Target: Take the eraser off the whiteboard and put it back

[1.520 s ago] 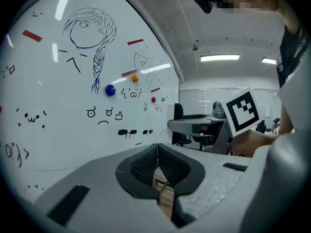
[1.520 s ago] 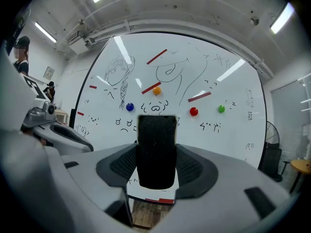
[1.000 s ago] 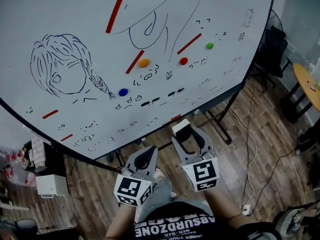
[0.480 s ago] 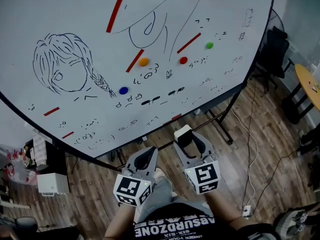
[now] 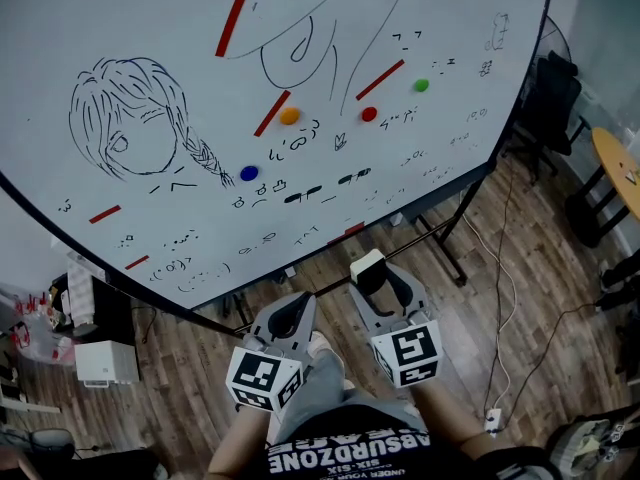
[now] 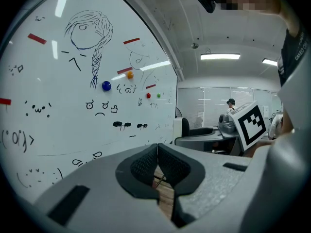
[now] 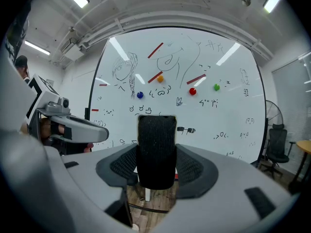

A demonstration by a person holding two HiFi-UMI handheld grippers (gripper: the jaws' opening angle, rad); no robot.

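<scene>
A wide white whiteboard in a dark frame, on a black metal stand, fills most of the head view above a brown wood-plank floor. It carries one black line drawing of a head with a braid and many small scribbled faces.

Below its lower edge are two grey hand-held grippers, each with one cube of black-and-white square markers at its rear. The left gripper has its jaws pressed together with nothing between the ribbed pads. The right gripper has its jaws spread wide and clamped on the single rectangular block eraser.

The eraser stands upright between the pads, which press on its two long sides. It is held out in front of the board and off its surface; in the head view it lies over the floor just below the board's lower frame. Its face towards the right gripper view is a dark, nubbly black felt with rounded corners and a thin pale rim showing at the top. From above, its back looks plain cream-white.

Six flat red magnetic strips of differing length are on the board, the smallest at the lower edge. Four round magnets sit among them: one blue, one orange, one red and one green.
</scene>
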